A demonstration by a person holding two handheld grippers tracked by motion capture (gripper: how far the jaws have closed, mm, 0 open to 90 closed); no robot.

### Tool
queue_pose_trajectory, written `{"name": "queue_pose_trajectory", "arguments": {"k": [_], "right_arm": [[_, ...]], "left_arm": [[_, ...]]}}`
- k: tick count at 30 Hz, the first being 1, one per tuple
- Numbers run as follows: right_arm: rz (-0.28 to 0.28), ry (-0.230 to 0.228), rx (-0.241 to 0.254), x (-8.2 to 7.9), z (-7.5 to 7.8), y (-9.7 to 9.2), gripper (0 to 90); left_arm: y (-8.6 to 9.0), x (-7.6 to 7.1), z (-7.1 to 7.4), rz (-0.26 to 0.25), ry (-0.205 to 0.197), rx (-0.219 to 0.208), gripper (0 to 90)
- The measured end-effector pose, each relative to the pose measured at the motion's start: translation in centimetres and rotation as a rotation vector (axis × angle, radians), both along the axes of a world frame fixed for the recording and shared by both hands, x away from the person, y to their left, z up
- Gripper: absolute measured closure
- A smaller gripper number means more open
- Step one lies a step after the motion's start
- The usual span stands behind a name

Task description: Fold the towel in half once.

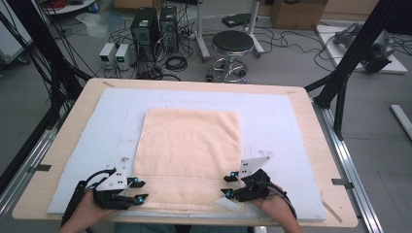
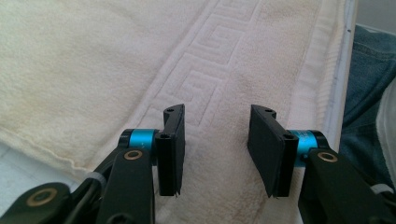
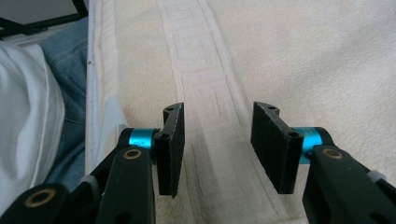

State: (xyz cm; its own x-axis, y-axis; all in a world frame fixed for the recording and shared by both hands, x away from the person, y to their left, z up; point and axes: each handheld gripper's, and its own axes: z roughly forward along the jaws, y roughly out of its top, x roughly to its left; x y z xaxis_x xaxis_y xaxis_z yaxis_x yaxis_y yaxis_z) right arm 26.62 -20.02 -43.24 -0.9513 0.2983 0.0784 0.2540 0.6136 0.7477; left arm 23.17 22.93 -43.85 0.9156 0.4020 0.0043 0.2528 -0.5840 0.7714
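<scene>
Fingers point(image 2: 173, 149) of both grippers spread over the cream terry towel's point(image 1: 189, 145) lower corners; likely a fold: lower, pinch both corners evenly.

A: Where does the high view sit?
B: Above the person's side, facing forward and down over the whole surface point(image 1: 68, 141).
A: And the gripper views?
B: Each rides low, looking along its own jaws, close over the towel's point(image 2: 84, 60) near edge. All three share that towel.
</scene>
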Motion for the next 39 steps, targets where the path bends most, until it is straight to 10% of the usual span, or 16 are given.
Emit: {"name": "queue_pose_trajectory", "arguments": {"k": [13,39], "right_arm": [[-0.03,-0.034,0.0,-1.0,-0.8,-0.8,44.8],[-0.284,-0.087,0.121,4.1,2.5,-1.7,19.6]], "left_arm": [[0.7,-0.2,0.2,0.021,0.01,-0.018,51.9],[1.1,4.7,2.3,0.196,0.008,-0.158,29.3]]}}
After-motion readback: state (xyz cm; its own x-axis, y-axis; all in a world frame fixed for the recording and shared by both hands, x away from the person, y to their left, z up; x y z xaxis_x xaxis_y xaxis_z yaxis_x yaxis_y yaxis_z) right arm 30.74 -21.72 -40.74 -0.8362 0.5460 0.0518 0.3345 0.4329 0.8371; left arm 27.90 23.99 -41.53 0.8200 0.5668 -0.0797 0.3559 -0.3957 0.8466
